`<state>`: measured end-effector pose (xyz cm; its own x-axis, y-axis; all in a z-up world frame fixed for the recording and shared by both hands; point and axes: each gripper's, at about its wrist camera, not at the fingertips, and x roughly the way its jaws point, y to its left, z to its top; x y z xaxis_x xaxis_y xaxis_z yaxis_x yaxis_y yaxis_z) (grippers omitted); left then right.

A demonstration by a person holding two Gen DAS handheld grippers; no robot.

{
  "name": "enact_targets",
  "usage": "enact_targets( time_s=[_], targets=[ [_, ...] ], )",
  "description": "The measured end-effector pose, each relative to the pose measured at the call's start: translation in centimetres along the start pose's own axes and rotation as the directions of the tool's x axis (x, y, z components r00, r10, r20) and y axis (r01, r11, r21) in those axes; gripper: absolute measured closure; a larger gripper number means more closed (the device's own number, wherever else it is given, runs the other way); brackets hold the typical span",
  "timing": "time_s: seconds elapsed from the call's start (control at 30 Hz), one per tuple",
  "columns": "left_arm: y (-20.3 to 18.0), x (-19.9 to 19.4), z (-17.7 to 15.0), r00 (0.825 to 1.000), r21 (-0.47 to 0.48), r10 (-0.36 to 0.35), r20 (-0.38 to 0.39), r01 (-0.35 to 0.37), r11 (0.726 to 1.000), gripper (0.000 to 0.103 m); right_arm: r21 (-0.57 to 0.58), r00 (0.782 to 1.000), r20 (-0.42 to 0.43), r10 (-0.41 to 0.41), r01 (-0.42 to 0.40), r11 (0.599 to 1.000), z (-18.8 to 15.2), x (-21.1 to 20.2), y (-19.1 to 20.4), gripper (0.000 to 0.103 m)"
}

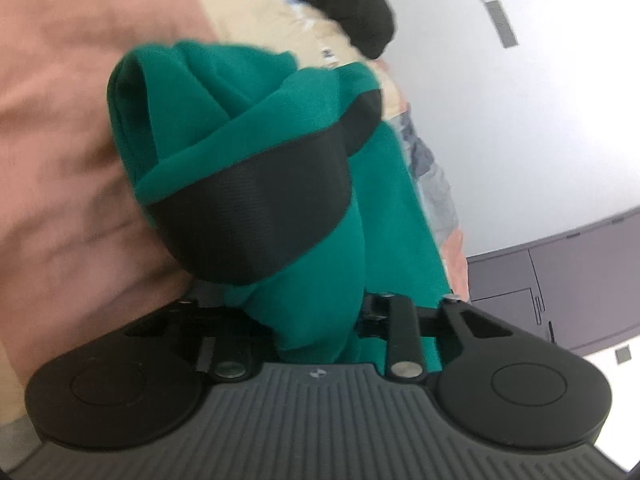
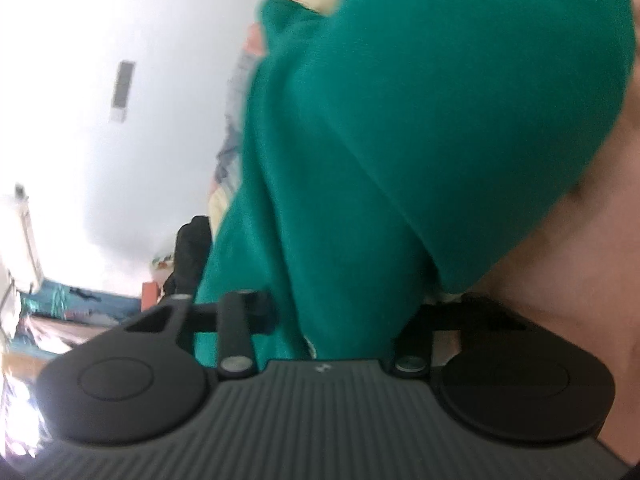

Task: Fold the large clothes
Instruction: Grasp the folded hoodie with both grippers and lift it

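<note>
A green garment (image 1: pixel 224 92) with a black band (image 1: pixel 256 208) hangs bunched in front of my left gripper (image 1: pixel 312 320), whose fingers are hidden under the cloth; the cloth runs down between them, so it is shut on the garment. In the right wrist view the same green garment (image 2: pixel 420 128) fills the middle and drapes over my right gripper (image 2: pixel 344 332), which is also shut on it, fingers hidden. The garment is held up off a pinkish-brown bed cover (image 1: pixel 60 120).
A cream patterned cloth (image 1: pixel 256 12) and a black garment (image 1: pixel 360 8) lie on the bed behind. A white wall (image 1: pixel 540 120) and dark cabinet (image 1: pixel 560 280) are beyond. The bed cover also shows in the right wrist view (image 2: pixel 580 260).
</note>
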<state>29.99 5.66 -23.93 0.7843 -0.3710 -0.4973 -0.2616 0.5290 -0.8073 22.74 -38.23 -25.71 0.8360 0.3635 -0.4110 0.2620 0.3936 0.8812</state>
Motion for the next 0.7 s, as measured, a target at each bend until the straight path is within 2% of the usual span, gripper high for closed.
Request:
enact_targets(
  time_s=[0.07, 0.17, 0.27, 0.37, 0.57, 0.7],
  targets=[
    [-0.5, -1.4, 0.0, 1.0, 0.039, -0.011, 0.02, 0.01, 0.999, 0.077, -0.059, 0.999, 0.024, 0.025, -0.023, 0.998, -0.2, -0.8, 0.9, 0.074],
    [-1.2, -3.5, 0.0, 0.998, 0.075, -0.042, 0.047, 0.039, 0.996, 0.077, -0.103, 0.996, 0.043, 0.074, -0.069, 0.992, -0.9, -2.9, 1.6, 0.076],
    [-2.2, -6.1, -0.2, 0.997, 0.125, -0.061, 0.04, 0.056, 0.991, 0.077, -0.181, 0.994, 0.052, 0.095, -0.084, 0.98, -1.6, -5.3, 3.0, 0.076],
    [-2.6, -9.8, -0.8, 0.996, 0.134, -0.075, 0.046, 0.068, 0.989, 0.077, -0.235, 0.99, 0.045, 0.132, -0.118, 0.965, -1.8, -7.8, 4.6, 0.076],
    [-4.2, -13.9, -2.4, 0.996, 0.2, -0.076, 0.053, 0.064, 0.978, 0.076, -0.253, 0.982, 0.042, 0.183, -0.166, 0.953, -3.2, -12.7, 5.1, 0.076],
    [-3.8, -13.3, -2.8, 0.999, 0.206, -0.049, 0.023, 0.044, 0.978, 0.07, -0.211, 0.988, 0.034, 0.148, -0.138, 0.968, -3.1, -12.0, 4.8, 0.073]
  ],
)
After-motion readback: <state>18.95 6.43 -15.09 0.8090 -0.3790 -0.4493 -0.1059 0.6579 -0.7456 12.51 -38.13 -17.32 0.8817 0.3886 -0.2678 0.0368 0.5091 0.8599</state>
